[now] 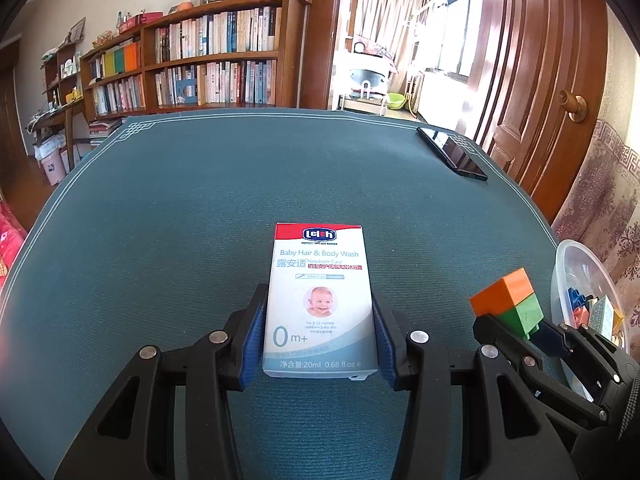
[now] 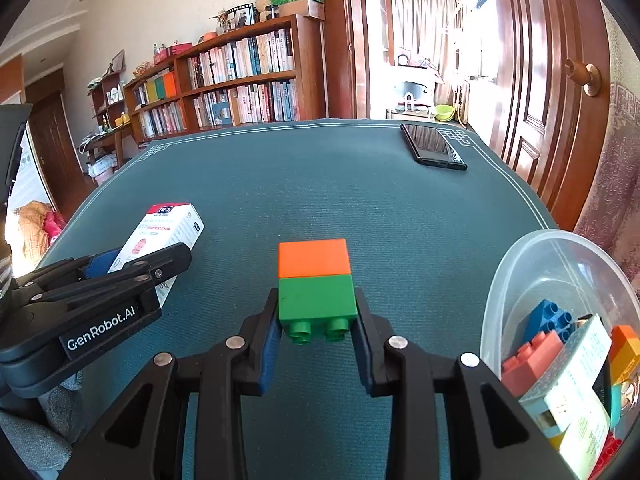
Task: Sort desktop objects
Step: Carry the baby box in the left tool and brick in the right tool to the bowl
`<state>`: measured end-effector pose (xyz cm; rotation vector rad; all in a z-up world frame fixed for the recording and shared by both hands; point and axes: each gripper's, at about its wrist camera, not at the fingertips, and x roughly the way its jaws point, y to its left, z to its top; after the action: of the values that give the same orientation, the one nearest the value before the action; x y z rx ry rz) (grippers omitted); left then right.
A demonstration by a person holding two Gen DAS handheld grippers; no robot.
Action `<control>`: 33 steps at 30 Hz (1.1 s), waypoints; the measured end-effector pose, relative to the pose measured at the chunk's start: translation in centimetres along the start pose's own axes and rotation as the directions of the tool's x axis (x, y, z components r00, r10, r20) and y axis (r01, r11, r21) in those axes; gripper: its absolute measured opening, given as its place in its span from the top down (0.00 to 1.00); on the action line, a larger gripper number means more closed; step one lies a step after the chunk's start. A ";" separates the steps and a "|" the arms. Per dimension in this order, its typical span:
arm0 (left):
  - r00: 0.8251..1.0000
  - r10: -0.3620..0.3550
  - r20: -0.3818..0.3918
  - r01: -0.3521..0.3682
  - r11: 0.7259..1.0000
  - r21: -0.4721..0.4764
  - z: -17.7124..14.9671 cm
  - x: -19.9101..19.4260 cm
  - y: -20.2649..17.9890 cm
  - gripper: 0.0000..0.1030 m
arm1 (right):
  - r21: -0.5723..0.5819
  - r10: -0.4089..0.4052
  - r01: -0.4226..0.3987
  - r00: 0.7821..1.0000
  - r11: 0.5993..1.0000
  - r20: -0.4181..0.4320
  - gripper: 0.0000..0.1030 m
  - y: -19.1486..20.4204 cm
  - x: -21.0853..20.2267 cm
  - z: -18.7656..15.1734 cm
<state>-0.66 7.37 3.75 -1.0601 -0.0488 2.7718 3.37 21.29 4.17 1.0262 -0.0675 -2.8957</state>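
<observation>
I'm gripping the baby wash box [image 1: 320, 300] in my left gripper [image 1: 320, 344] and the orange-green brick stack [image 2: 316, 280] in my right gripper [image 2: 316, 344], with the clear tub [image 2: 520, 280] sitting just right of it

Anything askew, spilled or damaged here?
Nothing stands out. Left gripper holds the white baby-wash box, right gripper the orange-and-green brick stack; black phone lies flat on the mat.

black claw [image 2: 316, 354], blue pads [image 2: 269, 354]
</observation>
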 end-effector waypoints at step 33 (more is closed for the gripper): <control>0.979 -0.204 0.012 0.197 0.961 0.192 -1.9 -5.6 -9.1 0.52 | 0.181 -0.112 0.096 0.990 0.979 0.083 0.65 -10.4 -11.0 -2.0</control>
<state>6.11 15.28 6.86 -0.9089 0.0977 2.5521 12.64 32.46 8.83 0.9458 -0.2902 -3.0780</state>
